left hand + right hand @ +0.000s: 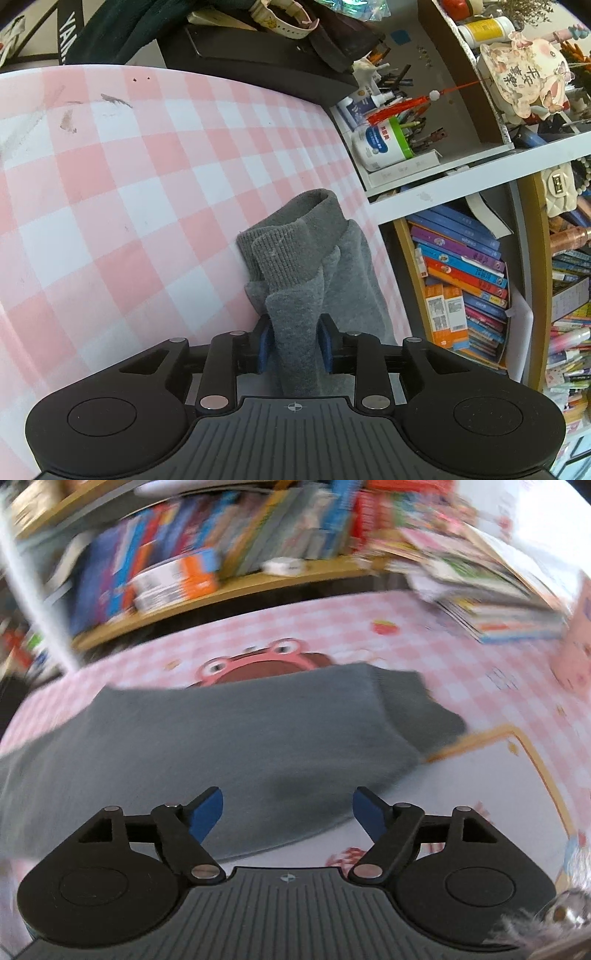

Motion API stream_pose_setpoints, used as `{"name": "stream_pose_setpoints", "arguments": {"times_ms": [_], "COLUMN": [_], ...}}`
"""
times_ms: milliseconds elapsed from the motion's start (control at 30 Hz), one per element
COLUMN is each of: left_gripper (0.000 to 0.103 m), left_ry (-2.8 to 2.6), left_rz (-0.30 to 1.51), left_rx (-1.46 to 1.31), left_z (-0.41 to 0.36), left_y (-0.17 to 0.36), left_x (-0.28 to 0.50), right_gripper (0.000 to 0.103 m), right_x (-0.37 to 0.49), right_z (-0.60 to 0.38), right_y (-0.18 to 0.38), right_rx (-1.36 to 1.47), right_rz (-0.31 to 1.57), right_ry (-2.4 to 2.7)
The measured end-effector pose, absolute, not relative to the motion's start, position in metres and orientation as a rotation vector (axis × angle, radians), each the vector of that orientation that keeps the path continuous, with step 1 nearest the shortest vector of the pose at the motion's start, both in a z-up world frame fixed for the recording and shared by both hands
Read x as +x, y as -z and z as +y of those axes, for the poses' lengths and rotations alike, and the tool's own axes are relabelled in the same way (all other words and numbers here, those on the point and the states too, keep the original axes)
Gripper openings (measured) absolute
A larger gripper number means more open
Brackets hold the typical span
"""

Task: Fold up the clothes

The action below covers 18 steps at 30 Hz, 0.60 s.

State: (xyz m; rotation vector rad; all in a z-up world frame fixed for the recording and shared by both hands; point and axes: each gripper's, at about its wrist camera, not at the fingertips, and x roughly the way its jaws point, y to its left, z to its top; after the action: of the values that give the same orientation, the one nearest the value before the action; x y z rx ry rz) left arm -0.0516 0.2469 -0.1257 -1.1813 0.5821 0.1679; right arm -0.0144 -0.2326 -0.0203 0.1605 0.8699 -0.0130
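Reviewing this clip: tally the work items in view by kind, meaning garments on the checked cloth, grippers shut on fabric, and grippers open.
Grey knit garments with ribbed cuffs: 1
Grippers shut on fabric: 1, the left gripper
Grippers open: 1, the right gripper, jaws apart above the grey fabric
Pink-and-white checked tablecloths: 1
Total: 4

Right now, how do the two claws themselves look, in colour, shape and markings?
Both look alike. The left claw and the right claw have blue finger pads on black jointed links with silver pins, two round black discs, and a ribbed grey plate bearing a small crosshair mark. No cables or sleeves show.
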Motion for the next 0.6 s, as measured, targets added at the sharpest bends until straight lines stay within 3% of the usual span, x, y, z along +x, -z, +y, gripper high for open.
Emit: {"name": "stream_pose_setpoints", "arguments": {"times_ms": [600], "left_gripper": [0.028], "left_ry": [-0.155], "left_rz": [0.554], "left_rx": [-1.199], "left_z": [0.247], "left_y": [0.13], "left_x": [-0.055], "right_gripper": [0.086], "right_x": [0.007], "right_z": [-0.113], "right_y": [0.022], "right_rx": [-0.303], "right_rz": [0.838], "right_ry": [-0.465]}}
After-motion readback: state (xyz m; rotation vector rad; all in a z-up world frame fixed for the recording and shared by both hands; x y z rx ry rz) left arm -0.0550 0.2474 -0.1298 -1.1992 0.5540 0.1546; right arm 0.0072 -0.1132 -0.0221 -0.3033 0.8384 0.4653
